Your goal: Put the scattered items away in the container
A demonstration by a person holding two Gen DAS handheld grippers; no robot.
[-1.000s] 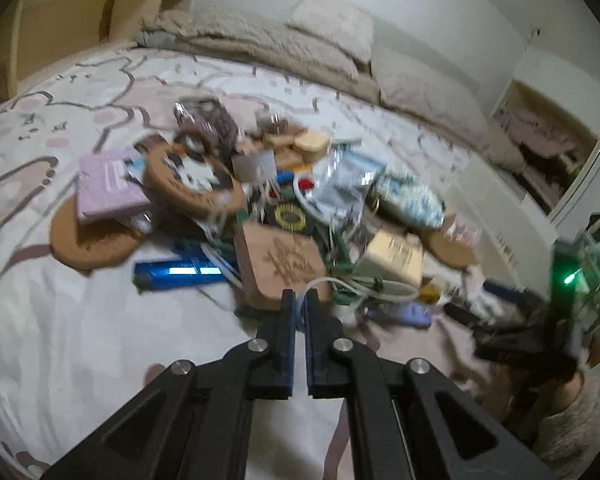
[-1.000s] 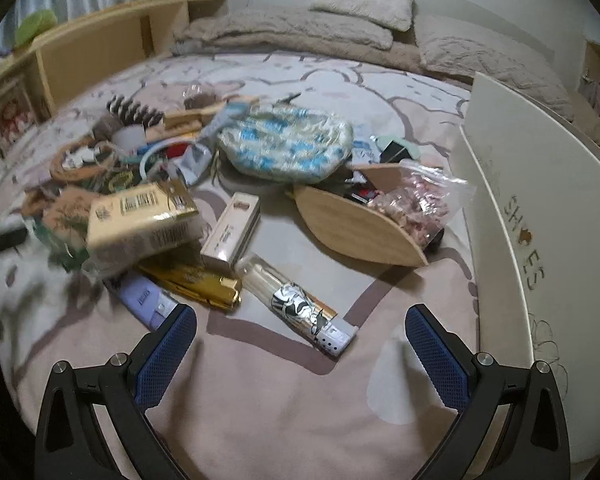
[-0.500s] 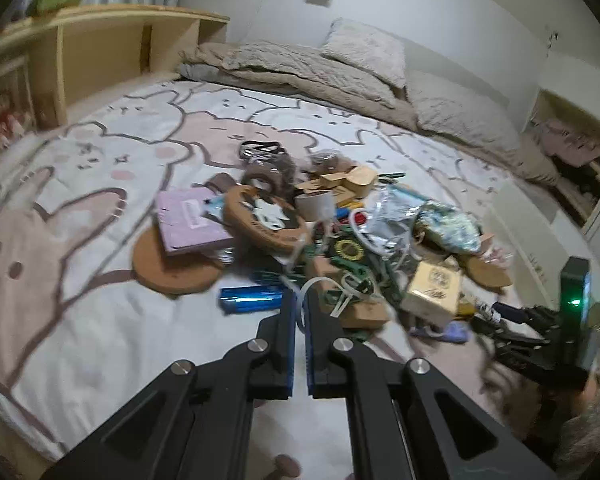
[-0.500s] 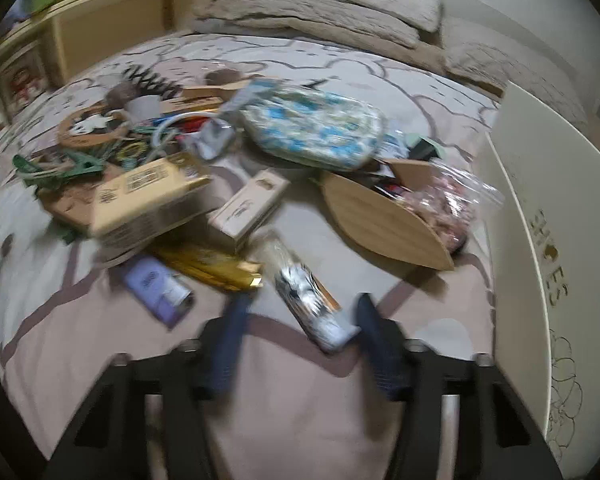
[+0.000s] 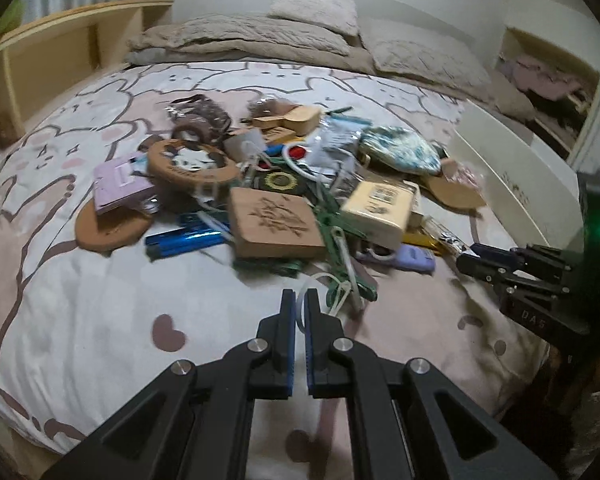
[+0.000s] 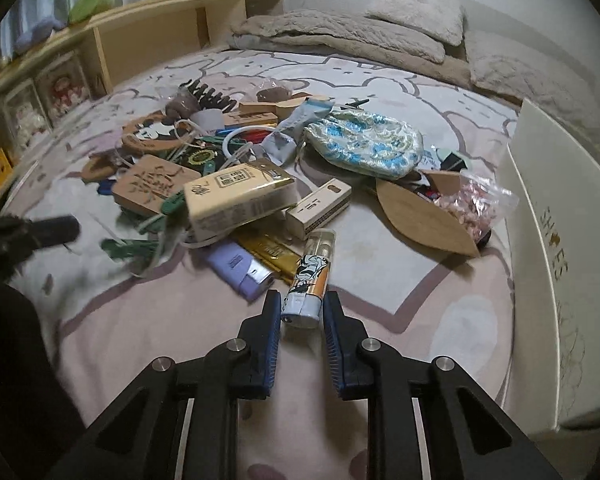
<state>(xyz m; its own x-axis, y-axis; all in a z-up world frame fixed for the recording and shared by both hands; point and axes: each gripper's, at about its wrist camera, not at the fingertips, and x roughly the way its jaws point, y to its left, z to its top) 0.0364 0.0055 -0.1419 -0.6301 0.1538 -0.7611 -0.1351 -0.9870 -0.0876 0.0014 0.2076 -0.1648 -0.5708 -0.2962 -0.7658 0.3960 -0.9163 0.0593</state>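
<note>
- Nearest, the right gripper (image 6: 301,313) is closing its blue-padded jaws around a printed orange-and-white cylindrical lighter (image 6: 311,275); firm contact is unclear.
- Alongside, the left gripper (image 5: 299,309) is pinching a thin white cord (image 5: 332,280), jaws nearly shut.
- Next, probably, lifting the lighter rightward.
- Farther right, the white cardboard shoe box (image 6: 556,240) is waiting beside the clutter.

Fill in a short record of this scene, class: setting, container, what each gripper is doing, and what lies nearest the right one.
setting: bed strewn with small items
container: white box at the right edge
left gripper: jaws shut on a white cord
right gripper: jaws around a lighter
nearest neighbour: purple lighter, just left
</note>
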